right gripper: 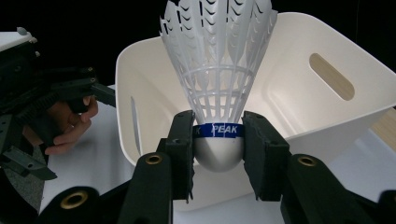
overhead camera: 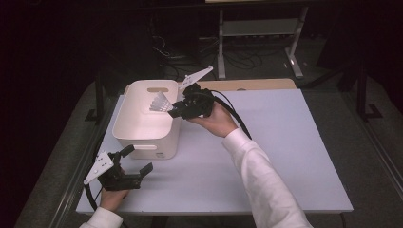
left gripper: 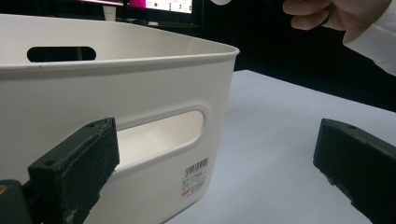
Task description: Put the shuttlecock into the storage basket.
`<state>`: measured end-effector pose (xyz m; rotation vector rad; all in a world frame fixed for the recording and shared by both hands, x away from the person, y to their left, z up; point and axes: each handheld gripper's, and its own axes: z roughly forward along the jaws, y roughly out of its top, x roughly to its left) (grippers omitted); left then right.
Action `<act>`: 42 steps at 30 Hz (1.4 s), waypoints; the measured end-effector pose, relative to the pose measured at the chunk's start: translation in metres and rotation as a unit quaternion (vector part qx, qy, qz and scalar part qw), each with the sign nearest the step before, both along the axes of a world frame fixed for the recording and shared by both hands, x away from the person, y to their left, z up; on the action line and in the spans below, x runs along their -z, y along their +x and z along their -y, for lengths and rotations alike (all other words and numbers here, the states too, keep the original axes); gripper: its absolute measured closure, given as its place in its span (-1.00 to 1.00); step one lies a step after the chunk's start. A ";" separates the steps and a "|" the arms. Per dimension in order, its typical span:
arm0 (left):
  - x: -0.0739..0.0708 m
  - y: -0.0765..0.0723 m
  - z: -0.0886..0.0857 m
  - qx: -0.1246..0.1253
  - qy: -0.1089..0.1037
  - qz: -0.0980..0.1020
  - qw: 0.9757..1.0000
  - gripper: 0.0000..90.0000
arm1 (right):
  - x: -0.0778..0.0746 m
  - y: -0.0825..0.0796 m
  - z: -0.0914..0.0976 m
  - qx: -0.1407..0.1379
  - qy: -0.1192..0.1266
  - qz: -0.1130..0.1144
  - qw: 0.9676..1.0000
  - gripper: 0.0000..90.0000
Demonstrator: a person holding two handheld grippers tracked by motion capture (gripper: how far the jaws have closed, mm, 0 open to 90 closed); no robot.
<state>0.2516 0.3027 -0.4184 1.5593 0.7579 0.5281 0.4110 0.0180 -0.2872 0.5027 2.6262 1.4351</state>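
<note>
Only thing you can actually read is "PEAK", white letters on the blue band (right gripper: 218,130) around the shuttlecock (right gripper: 217,88) base. There's a letter before it, looks like a K, mostly hidden. The white bin (left gripper: 140,93) has a sticker (left gripper: 196,176) on its side, but that print's too tiny to make out.

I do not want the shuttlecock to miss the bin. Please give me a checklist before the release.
1. Right gripper fingers clamp the shuttlecock at its cork base: ok.
2. Shuttlecock is over the white bin opening in the high view: ok.
3. Bin interior has room: ok, the visible part looks bare.
4. Left gripper is open, outside the bin, near its front wall: ok.
5. Bin stands flat on the table: ok.
6. Drop height is safe: cannot tell.
</note>
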 end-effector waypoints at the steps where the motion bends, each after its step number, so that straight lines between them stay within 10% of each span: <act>1: 0.000 0.000 0.000 0.000 0.000 0.000 1.000 -1.00 | 0.000 -0.001 -0.002 0.001 0.003 -0.006 1.000 0.41; 42: 0.000 0.000 0.000 0.000 -0.001 -0.001 1.000 -1.00 | 0.018 -0.006 -0.048 -0.035 -0.015 -0.024 0.999 0.41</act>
